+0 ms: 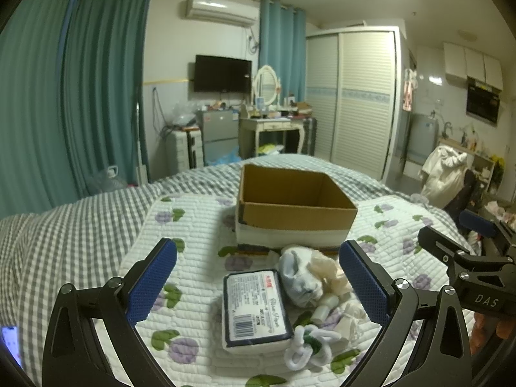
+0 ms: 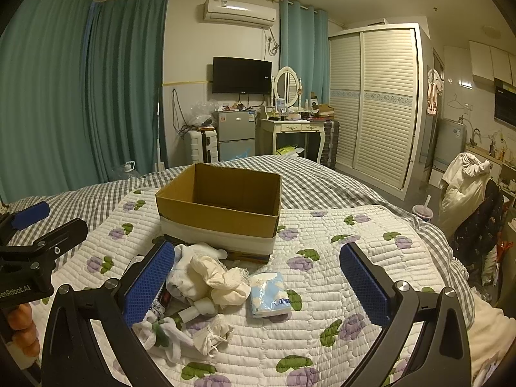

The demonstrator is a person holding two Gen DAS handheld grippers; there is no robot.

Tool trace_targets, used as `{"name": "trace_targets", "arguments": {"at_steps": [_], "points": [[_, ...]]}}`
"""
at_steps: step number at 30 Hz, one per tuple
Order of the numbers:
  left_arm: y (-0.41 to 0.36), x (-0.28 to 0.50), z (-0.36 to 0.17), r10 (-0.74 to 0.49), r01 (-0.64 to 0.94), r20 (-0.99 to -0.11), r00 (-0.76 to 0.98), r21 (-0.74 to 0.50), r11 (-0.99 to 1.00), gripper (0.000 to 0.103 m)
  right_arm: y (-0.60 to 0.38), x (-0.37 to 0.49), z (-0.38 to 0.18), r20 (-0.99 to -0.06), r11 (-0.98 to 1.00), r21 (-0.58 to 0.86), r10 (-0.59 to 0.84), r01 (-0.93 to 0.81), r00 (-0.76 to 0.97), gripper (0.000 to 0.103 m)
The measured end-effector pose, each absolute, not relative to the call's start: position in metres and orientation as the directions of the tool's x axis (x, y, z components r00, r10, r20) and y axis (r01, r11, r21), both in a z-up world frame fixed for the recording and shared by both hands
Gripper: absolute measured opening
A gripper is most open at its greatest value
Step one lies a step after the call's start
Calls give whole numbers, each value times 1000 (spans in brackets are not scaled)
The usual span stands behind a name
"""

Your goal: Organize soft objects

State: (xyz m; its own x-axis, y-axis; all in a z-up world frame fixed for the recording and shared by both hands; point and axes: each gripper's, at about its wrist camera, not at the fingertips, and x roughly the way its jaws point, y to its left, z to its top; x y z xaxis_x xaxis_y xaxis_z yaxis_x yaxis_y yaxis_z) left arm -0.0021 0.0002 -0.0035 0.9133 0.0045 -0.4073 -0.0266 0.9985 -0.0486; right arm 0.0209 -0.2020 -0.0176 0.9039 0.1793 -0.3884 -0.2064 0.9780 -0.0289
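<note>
An open empty cardboard box [image 1: 296, 206] stands on the floral quilt, also in the right wrist view [image 2: 222, 206]. In front of it lies a pile: a wrapped tissue pack with a dark label [image 1: 254, 309], a light blue sock [image 1: 298, 277], cream socks [image 2: 216, 277], a small white bottle [image 2: 196, 309], white pipe-cleaner flowers [image 1: 306, 345], a face mask [image 2: 213, 335] and a blue pocket tissue pack [image 2: 269, 295]. My left gripper [image 1: 258, 277] is open above the wrapped pack. My right gripper [image 2: 258, 280] is open over the socks and pocket tissues.
The floral quilt [image 2: 354, 232] lies on a grey checked bed [image 1: 64, 232]. A purple cup [image 2: 423, 211] stands at the bed's right edge. Beyond are a dressing table [image 2: 296, 129], a wardrobe [image 2: 380, 96] and a chair with clothes [image 2: 467, 187].
</note>
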Motion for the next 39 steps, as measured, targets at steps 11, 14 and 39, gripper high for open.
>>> {"name": "trace_targets", "arguments": {"at_steps": [11, 14, 39], "points": [[0, -1, -4, 3, -25, -409, 912, -49, 999, 103, -202, 22, -18, -389, 978, -29, 178, -205, 904, 103], [-1, -1, -4, 4, -26, -409, 912, -48, 999, 103, -201, 22, -18, -390, 978, -30, 178, -206, 903, 103], [-4, -1, -6, 2, -21, -417, 909, -40, 999, 103, -202, 22, -17, -390, 978, -30, 177, -204, 904, 103]]}}
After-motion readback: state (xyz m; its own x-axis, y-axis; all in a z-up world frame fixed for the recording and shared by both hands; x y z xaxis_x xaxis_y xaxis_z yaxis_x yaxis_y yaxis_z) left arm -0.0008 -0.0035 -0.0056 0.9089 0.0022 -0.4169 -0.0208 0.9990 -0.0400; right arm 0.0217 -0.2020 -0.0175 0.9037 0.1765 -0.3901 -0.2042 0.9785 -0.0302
